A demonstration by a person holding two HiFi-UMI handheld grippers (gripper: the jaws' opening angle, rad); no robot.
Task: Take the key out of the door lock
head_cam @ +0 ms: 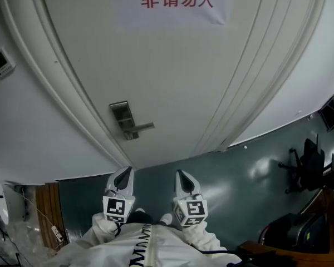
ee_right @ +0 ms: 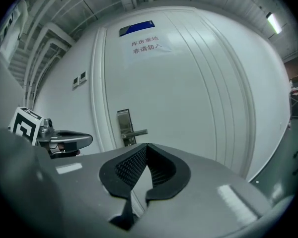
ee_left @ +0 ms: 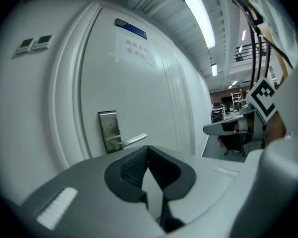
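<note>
The left hand-held gripper [ee_left: 148,148] has grey plastic jaws lined with black, cross-ribbed pads. The tips are pressed together with nothing between them. The right hand-held gripper [ee_right: 146,146] is likewise closed and empty. Both point at a smooth white panelled door [head_cam: 172,65], well apart from its brushed-metal lock plate [head_cam: 121,114] and lever handle [head_cam: 143,127]. The key is too small to make out.

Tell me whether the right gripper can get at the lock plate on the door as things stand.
Probably yes, once it moves in. Nothing stands between the right gripper and the lock plate. For now the gripper hangs well short of the door, and its jaws are shut.
</note>
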